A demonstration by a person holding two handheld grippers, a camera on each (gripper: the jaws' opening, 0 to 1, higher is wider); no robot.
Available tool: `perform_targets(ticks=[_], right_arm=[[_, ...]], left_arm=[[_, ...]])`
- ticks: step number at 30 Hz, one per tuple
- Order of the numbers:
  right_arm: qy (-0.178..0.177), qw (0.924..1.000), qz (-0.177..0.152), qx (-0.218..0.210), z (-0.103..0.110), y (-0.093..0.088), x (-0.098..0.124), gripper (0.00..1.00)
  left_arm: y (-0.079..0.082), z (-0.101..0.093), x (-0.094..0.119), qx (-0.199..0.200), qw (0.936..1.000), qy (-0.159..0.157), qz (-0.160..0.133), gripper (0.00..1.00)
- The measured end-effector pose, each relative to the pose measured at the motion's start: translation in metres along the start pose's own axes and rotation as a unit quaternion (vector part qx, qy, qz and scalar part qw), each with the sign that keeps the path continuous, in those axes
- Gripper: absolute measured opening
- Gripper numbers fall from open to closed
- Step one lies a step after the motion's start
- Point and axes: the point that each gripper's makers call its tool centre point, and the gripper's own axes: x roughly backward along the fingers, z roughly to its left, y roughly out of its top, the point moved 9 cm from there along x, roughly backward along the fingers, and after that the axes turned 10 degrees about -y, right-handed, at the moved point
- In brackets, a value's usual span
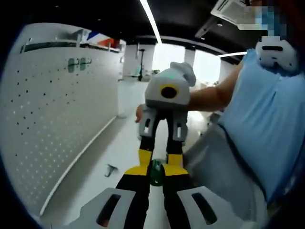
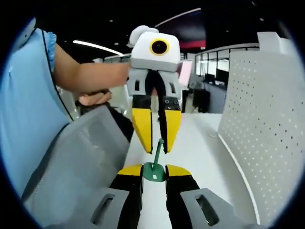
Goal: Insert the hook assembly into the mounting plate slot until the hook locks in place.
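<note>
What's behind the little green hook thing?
In the right gripper view, behind the green hook is the left gripper, jaws around its stem, over the white table. The hook's base is hidden by jaws.

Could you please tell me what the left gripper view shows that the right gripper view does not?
The left gripper view alone shows a small dark hook lying on the white table near the pegboard's foot. The right gripper view alone shows the green hook's stem rising between the left gripper's yellow fingertips. Both share the green hook, the white pegboard, the person in a blue shirt, and the right gripper.
</note>
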Motion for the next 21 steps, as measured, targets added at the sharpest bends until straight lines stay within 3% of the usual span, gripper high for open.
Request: perform_targets(ticks=[7, 21], right_arm=[[0.022, 0.999, 0.033, 0.022, 0.004, -0.003, -0.004, 0.16], [0.03, 0.9966, 0.068, 0.036, 0.005, -0.007, -0.007, 0.16]], left_arm=[[-0.003, -0.003, -0.012, -0.013, 0.9983, -0.022, 0.053, 0.08], [-0.008, -0.003, -0.023, -0.028, 0.9946, -0.026, 0.096, 0.07]])
